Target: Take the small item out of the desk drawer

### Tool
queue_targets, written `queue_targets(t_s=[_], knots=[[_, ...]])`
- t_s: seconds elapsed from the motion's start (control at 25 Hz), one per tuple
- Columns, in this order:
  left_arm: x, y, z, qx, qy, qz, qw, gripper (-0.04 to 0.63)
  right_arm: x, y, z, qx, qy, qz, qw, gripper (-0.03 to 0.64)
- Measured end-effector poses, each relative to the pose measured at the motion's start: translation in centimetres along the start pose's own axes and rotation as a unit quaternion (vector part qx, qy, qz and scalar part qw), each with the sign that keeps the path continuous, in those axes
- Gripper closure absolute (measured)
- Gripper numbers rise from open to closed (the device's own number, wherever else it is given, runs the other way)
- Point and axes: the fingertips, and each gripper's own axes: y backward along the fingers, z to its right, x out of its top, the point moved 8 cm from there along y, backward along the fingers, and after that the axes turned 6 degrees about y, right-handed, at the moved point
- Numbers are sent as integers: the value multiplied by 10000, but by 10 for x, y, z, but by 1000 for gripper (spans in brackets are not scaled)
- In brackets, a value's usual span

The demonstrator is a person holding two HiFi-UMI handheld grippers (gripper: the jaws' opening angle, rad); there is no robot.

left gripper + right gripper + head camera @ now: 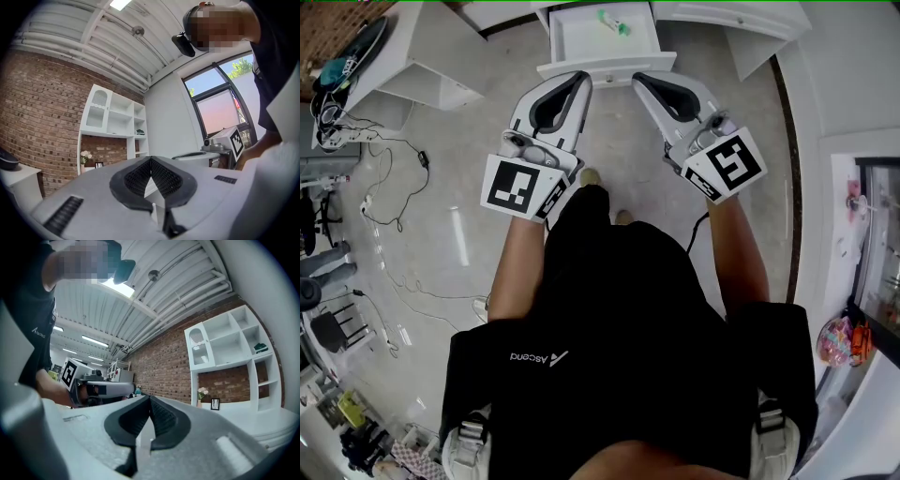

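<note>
At the top edge of the head view, the drawer (pixel 581 37) stands pulled out, its back cut off by the frame; the desk (pixel 722 19) around it shows only in pieces. Inside, toward the right rear, lies the small item (pixel 615 23), green and white, too small to identify. Both gripper views tilt up at a brick wall (pixel 42 108), a shelf (pixel 112 117) and the ceiling (pixel 93 28), so neither shows the drawer. The left gripper (pixel 581 78) and right gripper (pixel 639 80) sit by the drawer's front panel, apart from the item; whether they touch the panel I cannot tell. Each gripper's fingers (pixel 136 180) are pressed together with nothing between them. The person's torso (pixel 619 319) hides the floor beneath.
</note>
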Motion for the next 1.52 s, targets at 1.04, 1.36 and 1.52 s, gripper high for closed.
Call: queue_targets(t_s=[1.04, 1.36, 1.52], knots=[[-32, -128, -252, -225, 266, 77, 9994, 597, -75, -216, 140, -293, 365, -879, 9950, 614], [-52, -166, -315, -492, 324, -85, 9982, 597, -110, -272, 175, -384, 439, -1413, 9882, 614], [-58, -183, -333, -530, 403, -24, 9978, 597, -133, -289, 189, -376, 473, -1743, 9828, 614]])
